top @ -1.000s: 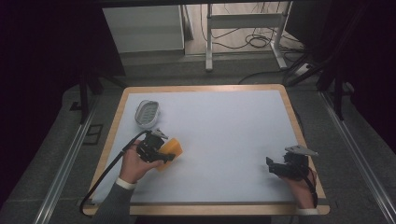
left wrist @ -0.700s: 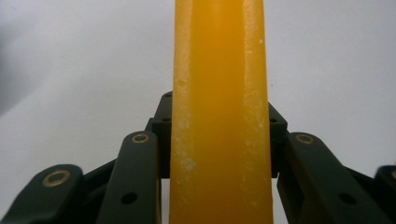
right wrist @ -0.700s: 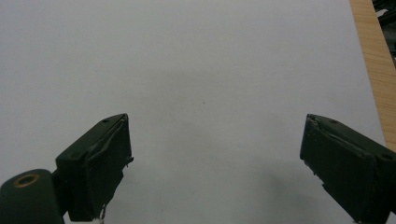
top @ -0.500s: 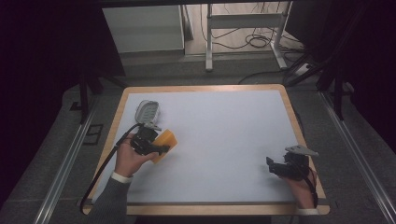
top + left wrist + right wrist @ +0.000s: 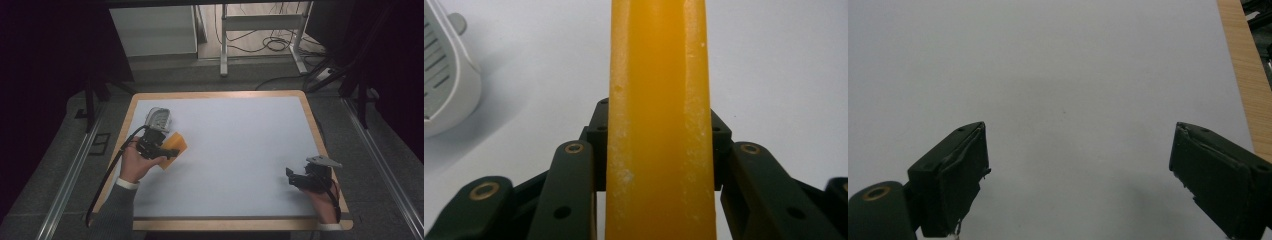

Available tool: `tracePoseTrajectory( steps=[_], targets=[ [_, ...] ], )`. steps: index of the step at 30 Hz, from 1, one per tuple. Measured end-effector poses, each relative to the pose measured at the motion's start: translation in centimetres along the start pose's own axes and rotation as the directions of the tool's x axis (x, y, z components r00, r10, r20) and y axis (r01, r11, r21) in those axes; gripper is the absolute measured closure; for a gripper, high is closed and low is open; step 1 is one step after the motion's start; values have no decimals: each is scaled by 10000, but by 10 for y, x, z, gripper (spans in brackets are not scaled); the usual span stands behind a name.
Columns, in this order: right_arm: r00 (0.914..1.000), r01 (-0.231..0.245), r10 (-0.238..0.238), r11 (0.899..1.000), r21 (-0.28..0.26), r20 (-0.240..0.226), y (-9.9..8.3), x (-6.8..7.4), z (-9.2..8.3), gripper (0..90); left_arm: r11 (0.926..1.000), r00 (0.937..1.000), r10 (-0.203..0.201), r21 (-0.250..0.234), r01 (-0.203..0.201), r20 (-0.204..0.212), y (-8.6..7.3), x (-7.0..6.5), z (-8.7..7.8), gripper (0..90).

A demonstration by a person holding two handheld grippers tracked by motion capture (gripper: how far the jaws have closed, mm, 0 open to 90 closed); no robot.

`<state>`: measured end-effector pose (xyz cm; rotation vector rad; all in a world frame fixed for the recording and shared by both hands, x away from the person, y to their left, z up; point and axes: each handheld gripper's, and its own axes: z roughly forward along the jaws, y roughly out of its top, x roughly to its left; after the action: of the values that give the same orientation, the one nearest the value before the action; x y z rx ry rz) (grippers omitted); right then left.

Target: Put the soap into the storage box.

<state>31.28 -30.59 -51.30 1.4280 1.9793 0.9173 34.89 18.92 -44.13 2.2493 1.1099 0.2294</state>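
A yellow-orange bar point(image 5: 175, 144) is clamped in my left gripper point(image 5: 164, 150) over the left part of the white table top point(image 5: 235, 145). In the left gripper view the bar point(image 5: 659, 75) stands upright between the black jaws, which press on both its sides. A white slatted dish point(image 5: 159, 119) lies just beyond that gripper, and it appears at the left edge as the dish point(image 5: 444, 85). My right gripper point(image 5: 294, 178) rests near the table's front right corner. Its jaws point(image 5: 1080, 170) stand wide apart with nothing between them.
The table has a wooden rim point(image 5: 215, 94), close to the right gripper as a wooden strip point(image 5: 1243, 75). Beyond the far edge are a metal frame's legs point(image 5: 223, 45) and cables point(image 5: 272, 45) on the floor. A cable point(image 5: 107, 175) trails from the left gripper.
My left hand has carried the bar away from the person and slightly up, toward the white dish. The right hand has stayed in place.
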Motion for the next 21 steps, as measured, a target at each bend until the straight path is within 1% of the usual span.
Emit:
tracePoseTrajectory(
  steps=[6,7,9,11,17,21],
  targets=[
    [10000,-21,21,10000,-47,16,1,0,-1,90,10000,10000,-63,-57,63,-42,4,6,-3,608],
    [10000,-16,16,10000,-66,14,1,0,-1,90,9999,9999,-109,-61,108,-68,5,6,-3,608],
    [10000,-8,8,10000,-77,17,1,0,-1,90,9999,9998,-59,-132,57,-179,6,7,-5,608],
    [10000,-8,9,10000,-78,19,1,0,-1,90,9997,9998,-55,-253,51,-165,8,6,-7,608],
    [10000,-7,7,10000,-90,5,1,0,-2,90,9997,9999,-11,-224,7,-150,13,7,-9,609],
    [10000,-9,9,9999,-127,23,1,-1,-2,90,9997,9999,-122,-211,120,-122,16,13,-9,608]
  ],
)
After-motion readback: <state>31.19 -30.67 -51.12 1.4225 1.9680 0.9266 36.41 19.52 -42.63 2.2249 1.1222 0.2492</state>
